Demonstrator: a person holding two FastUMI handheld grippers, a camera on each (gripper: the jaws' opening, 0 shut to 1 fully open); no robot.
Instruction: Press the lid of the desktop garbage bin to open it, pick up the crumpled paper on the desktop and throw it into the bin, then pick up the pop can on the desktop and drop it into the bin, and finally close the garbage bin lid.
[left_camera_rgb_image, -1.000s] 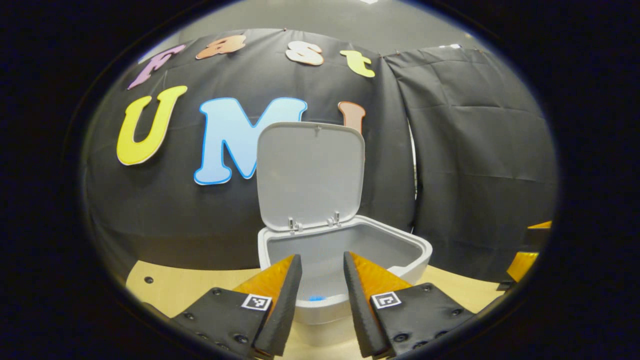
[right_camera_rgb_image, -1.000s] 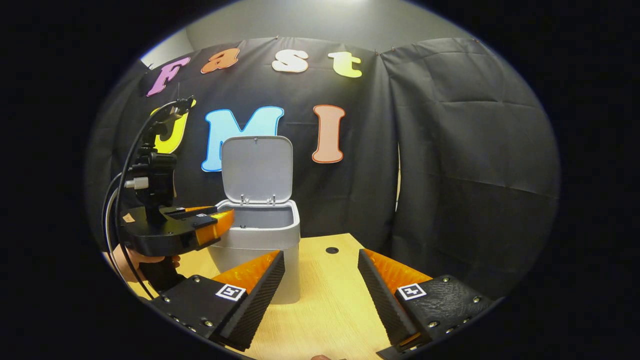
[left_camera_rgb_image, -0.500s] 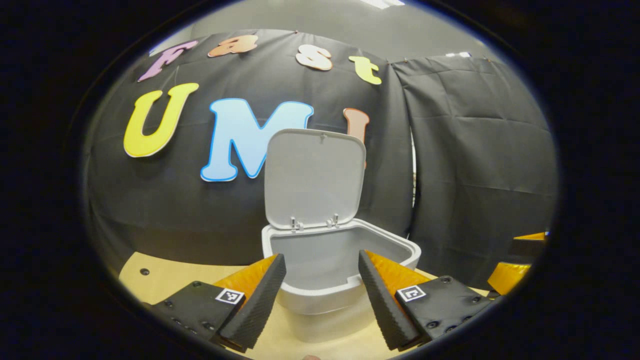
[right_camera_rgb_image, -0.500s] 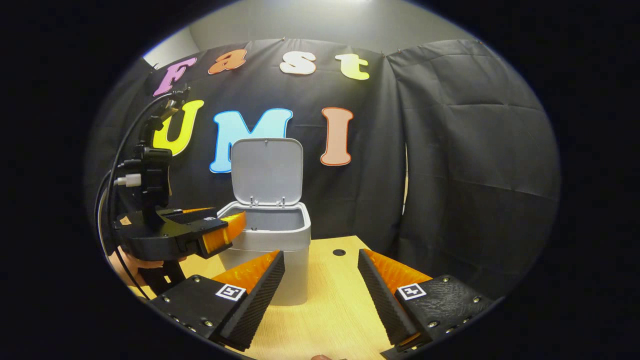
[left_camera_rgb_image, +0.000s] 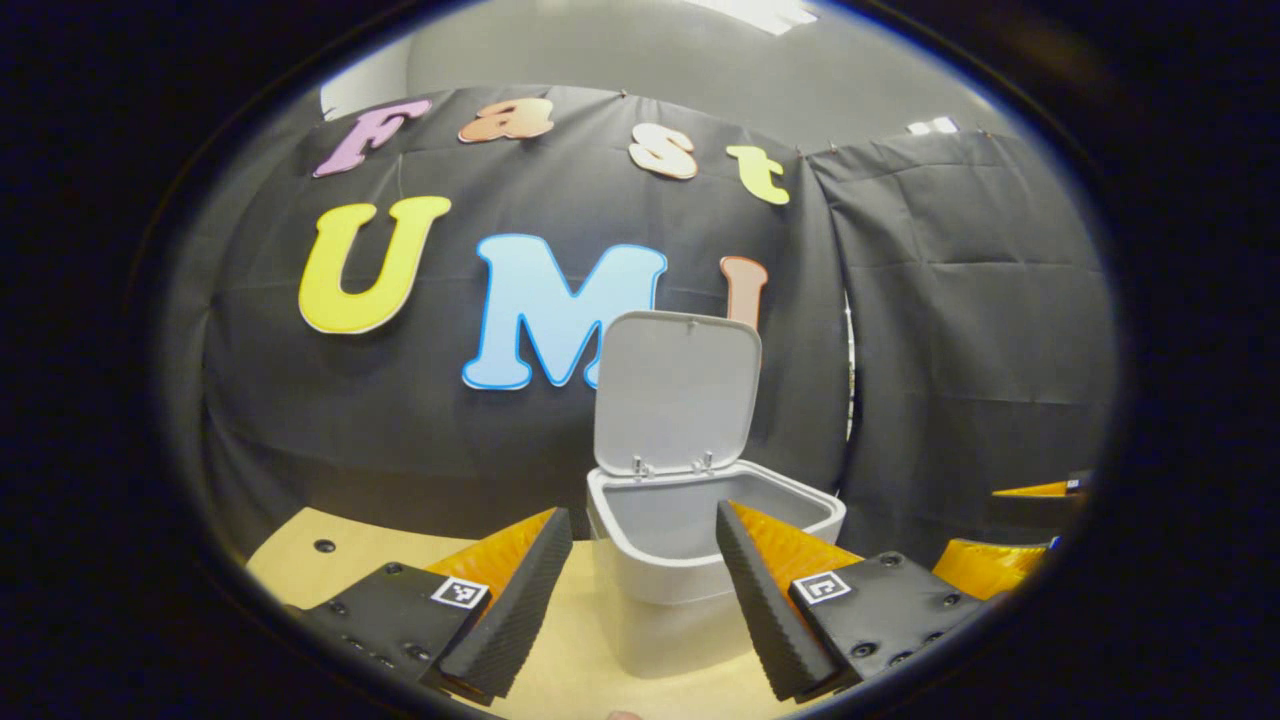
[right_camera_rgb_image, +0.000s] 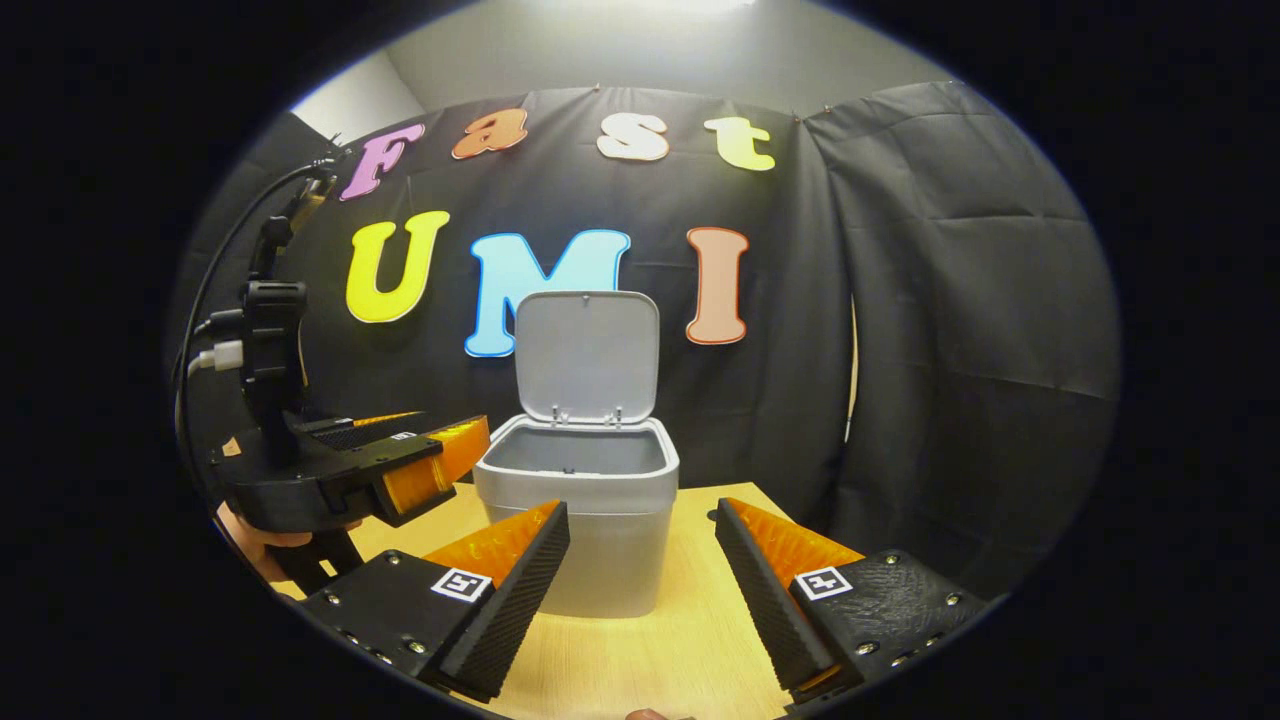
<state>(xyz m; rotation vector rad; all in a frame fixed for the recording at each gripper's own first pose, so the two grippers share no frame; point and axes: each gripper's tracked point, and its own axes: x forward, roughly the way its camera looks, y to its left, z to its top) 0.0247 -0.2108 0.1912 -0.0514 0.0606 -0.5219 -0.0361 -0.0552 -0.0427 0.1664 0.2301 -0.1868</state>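
Now one garbage bin (right_camera_rgb_image: 598, 560), its one lid (right_camera_rgb_image: 587, 355) upright, two tools, left tool (left_camera_rgb_image: 640, 600) and right tool (right_camera_rgb_image: 640, 590), both released, grasping nothing

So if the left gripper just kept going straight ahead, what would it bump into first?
Probably the garbage bin. The left gripper is open and points at the bin's front rim, with the raised lid behind. Nothing lies between them, though how far off the bin is stays hard to judge.

Count's easy: one grey plastic bin (right_camera_rgb_image: 590, 540) with one hinged lid (right_camera_rgb_image: 587, 355), one light wooden table (right_camera_rgb_image: 690, 640), two handheld grippers (left_camera_rgb_image: 640, 590) (right_camera_rgb_image: 640, 590).
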